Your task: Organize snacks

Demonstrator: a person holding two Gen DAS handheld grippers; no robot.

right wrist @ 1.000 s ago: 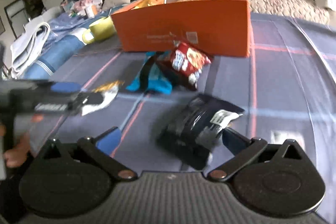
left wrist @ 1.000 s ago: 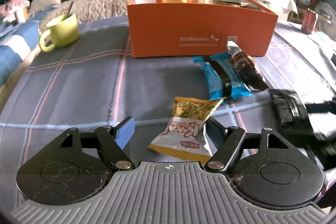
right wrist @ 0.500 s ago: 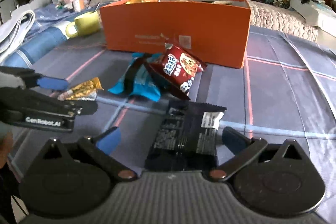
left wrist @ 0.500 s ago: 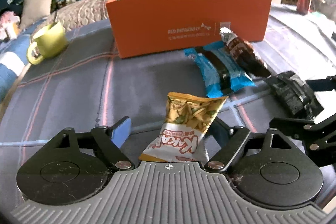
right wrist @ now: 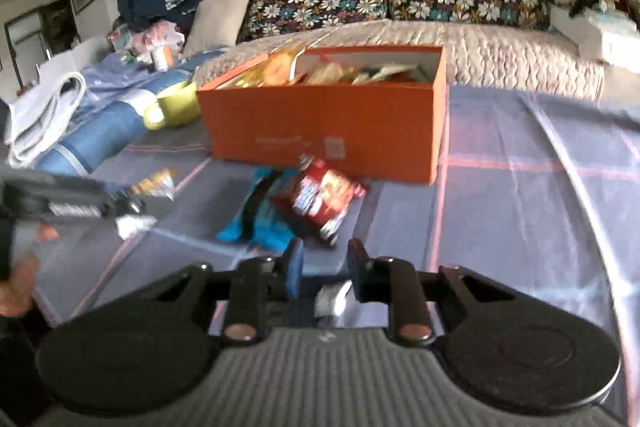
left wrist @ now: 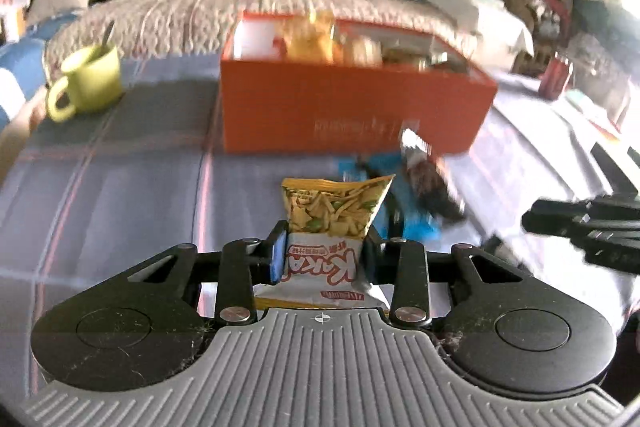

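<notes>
Two snack packs are being picked up at once. The left gripper (left wrist: 324,259) has its jaws closing on the yellow and white crinkly snack bag (left wrist: 328,227); the pads press its white bottom half and the yellow top sticks up between them. The right gripper (right wrist: 322,269) has its jaws pulled in close. Only a crumpled silvery bit of a dark foil pack (right wrist: 332,297) shows low between them, so it seems pinched, but most of it is hidden.

The open orange cardboard box (right wrist: 320,123) sits ahead on the blue checked cloth (right wrist: 520,187), already partly full of snacks. A red shiny snack bag (right wrist: 320,199) and a blue wrapped snack (right wrist: 256,223) lie just in front of it, not yet picked up. A green mug with a spoon (left wrist: 88,79) stands to the left of the box.

To do this well, I think each hand should hold on tight and lift its pack high enough to clear the box wall. Then go over the open top and let go gently. Keep the two grippers apart so they do not bump, and stay away from the mug.
</notes>
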